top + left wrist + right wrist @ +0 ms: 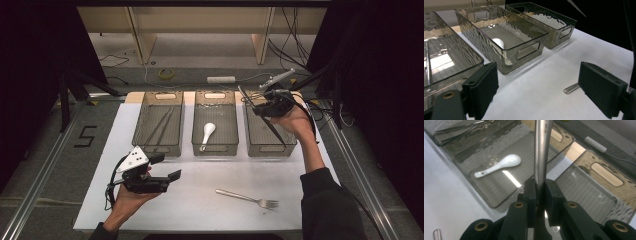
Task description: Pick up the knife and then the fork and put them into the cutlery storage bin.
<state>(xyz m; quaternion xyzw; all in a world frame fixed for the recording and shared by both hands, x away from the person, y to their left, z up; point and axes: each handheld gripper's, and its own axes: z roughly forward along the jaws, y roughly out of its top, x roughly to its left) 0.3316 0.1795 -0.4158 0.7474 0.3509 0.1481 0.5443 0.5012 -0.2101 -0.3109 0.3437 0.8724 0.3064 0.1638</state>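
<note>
While the right gripper (270,106) is pinching a metal utensil (541,152) over the right bin (265,146), lowering looks next; the left gripper (162,167), spread, is idling at seven o'clock.

Dim room, dark edges, bright white table (200,205), glare on bins (506,37) (rippled reflections), foreground blurred

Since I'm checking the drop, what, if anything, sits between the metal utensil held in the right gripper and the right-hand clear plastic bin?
Nothing visible does. The right gripper clamps the slim metal utensil over the right-hand clear plastic bin, whose ribbed floor looks bare. The white ceramic spoon lies in the middle bin, aside.
</note>
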